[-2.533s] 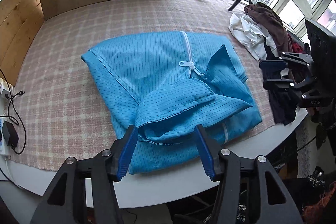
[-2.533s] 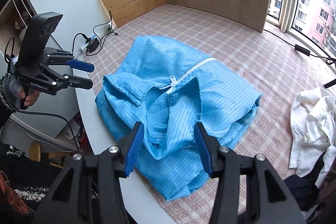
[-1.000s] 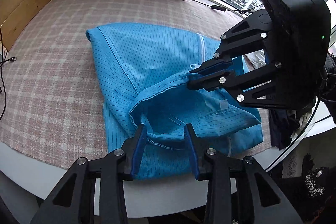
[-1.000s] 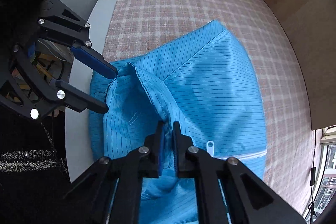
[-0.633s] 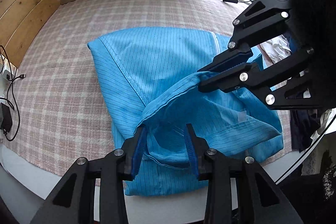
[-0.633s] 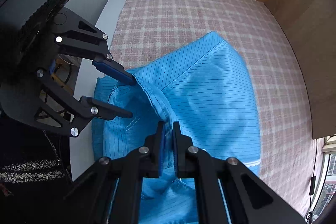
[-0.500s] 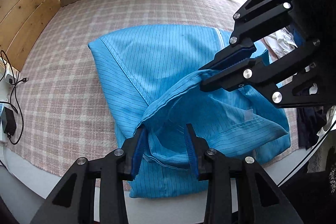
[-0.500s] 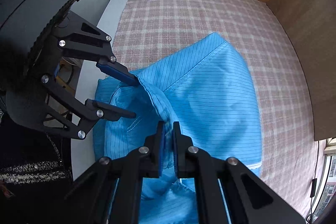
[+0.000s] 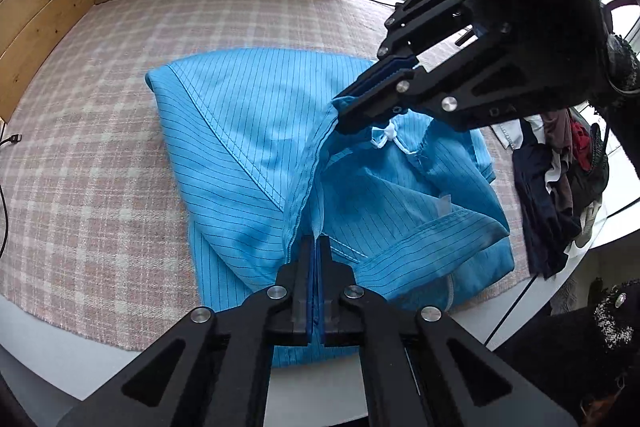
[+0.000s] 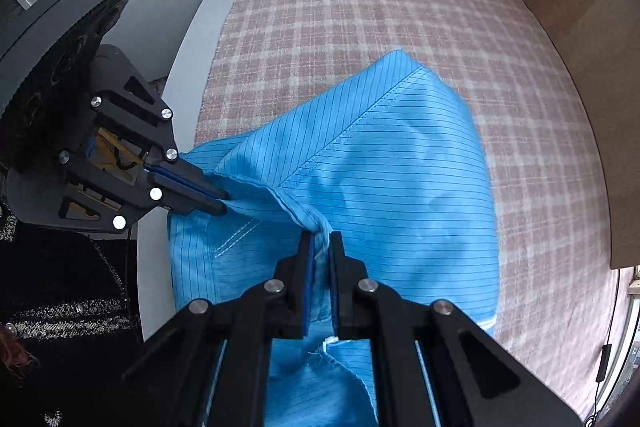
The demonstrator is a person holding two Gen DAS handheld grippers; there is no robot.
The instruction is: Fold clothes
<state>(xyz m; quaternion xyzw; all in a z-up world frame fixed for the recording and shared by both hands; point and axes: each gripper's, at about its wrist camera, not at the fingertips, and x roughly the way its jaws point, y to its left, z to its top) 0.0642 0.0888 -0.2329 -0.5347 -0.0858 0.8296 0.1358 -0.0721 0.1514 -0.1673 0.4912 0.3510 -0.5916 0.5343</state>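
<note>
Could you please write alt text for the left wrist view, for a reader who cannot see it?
Both grippers pinch one hem of a blue striped garment: the left gripper at the bottom, the right gripper reaching in from the upper right. The garment lies on a pink checked cloth, with a pile of clothes at the right.

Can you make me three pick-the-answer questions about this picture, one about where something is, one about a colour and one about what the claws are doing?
1. Where is the pile of other clothes lying?
A. on the jacket
B. at the table's edge, right of the jacket
C. on the floor

2. What colour is the jacket?
A. blue
B. red
C. white

3. What are the claws doing?
A. both open
B. one open
C. both shut on the jacket's edge

Answers: 1 B, the heap sits beside the jacket. 2 A, blue with thin dark lines. 3 C, the left claw and right claw each pinch the cloth.
</note>
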